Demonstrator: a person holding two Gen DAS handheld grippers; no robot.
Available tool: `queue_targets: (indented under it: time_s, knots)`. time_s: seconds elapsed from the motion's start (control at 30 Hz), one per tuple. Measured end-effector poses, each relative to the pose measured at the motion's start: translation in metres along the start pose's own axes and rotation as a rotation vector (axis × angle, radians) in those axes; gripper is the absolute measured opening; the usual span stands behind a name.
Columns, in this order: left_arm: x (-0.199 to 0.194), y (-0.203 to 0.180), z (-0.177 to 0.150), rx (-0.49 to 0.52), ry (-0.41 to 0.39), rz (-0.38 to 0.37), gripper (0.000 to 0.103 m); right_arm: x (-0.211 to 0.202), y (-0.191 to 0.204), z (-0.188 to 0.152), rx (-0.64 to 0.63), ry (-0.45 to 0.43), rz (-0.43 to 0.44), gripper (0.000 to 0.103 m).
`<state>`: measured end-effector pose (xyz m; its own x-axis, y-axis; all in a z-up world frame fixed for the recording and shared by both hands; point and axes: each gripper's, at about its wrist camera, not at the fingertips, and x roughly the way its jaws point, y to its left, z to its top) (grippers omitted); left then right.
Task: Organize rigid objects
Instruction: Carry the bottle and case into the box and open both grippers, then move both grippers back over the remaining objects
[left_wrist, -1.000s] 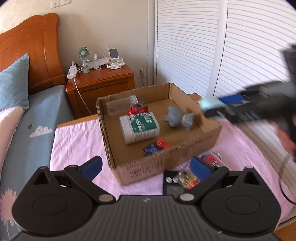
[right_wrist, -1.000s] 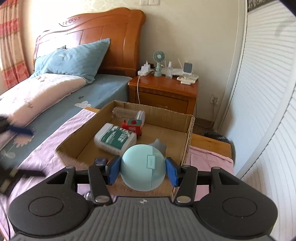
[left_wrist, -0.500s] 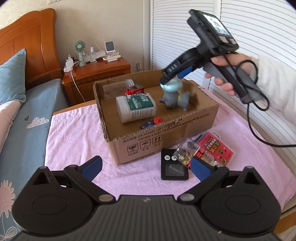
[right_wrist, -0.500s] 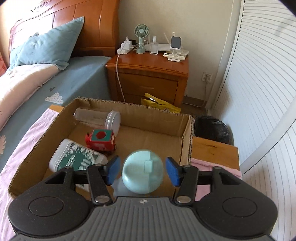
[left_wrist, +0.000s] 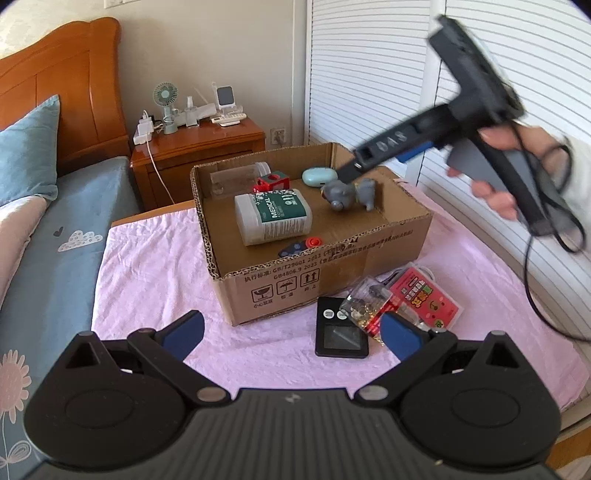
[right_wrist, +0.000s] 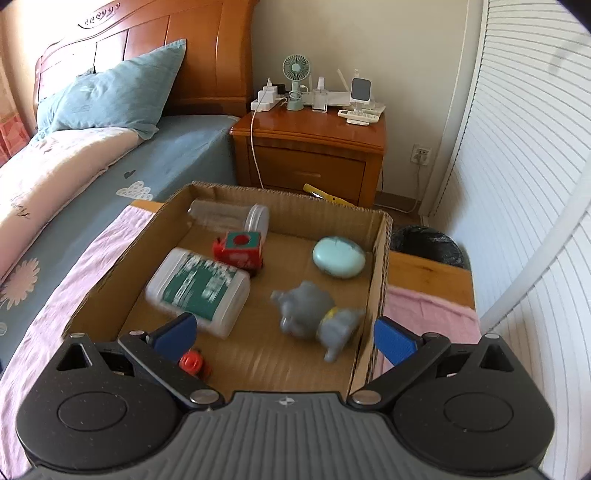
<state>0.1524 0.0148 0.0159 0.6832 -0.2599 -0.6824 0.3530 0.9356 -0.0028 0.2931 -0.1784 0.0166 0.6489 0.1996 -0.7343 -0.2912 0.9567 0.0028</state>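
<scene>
while grey toy (right_wrist: 317, 314) crowds mint case (right_wrist: 338, 256), scale (left_wrist: 341, 328) sits outside

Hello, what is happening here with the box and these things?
A person is sorting small objects into a cardboard box with two handheld tongs. The right tongs are open above the box; a mint oval case lies inside by the far right corner. The left tongs, open, hover over the pink cloth, where a black scale and packets wait.

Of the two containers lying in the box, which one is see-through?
The clear jar in the cardboard box's far corner, behind the red toy. The other, the medical bottle, is opaque white with a green label.
</scene>
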Motion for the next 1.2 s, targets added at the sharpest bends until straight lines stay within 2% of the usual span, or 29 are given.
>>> queue_targets:
  time_s: [0.17, 0.3, 0.5, 0.6, 0.77, 0.9, 1.2]
  knots:
    - [-0.012, -0.006, -0.006, -0.026, -0.016, 0.007, 0.101, -0.026, 0.005, -0.027, 0.028, 0.009, -0.028, 0.103]
    - [-0.018, -0.01, -0.014, -0.046, -0.033, 0.043, 0.101, -0.033, 0.0, -0.051, 0.097, 0.029, -0.047, 0.103]
    - [-0.019, -0.011, -0.031, -0.086, -0.029, 0.048, 0.102, -0.011, -0.012, -0.084, 0.222, 0.108, -0.067, 0.103]
    - [-0.017, -0.013, -0.036, -0.076, -0.017, 0.053, 0.102, 0.007, -0.015, -0.096, 0.277, 0.143, -0.087, 0.103]
    - [-0.019, -0.015, -0.041, -0.041, -0.03, 0.076, 0.102, 0.026, -0.017, -0.106, 0.343, 0.138, -0.119, 0.103]
    - [-0.018, -0.011, -0.042, -0.054, -0.032, 0.067, 0.102, 0.032, -0.018, -0.11, 0.36, 0.156, -0.128, 0.103]
    - [-0.015, -0.007, -0.045, -0.076, -0.024, 0.054, 0.102, 0.019, -0.012, -0.132, 0.295, 0.188, -0.15, 0.103]
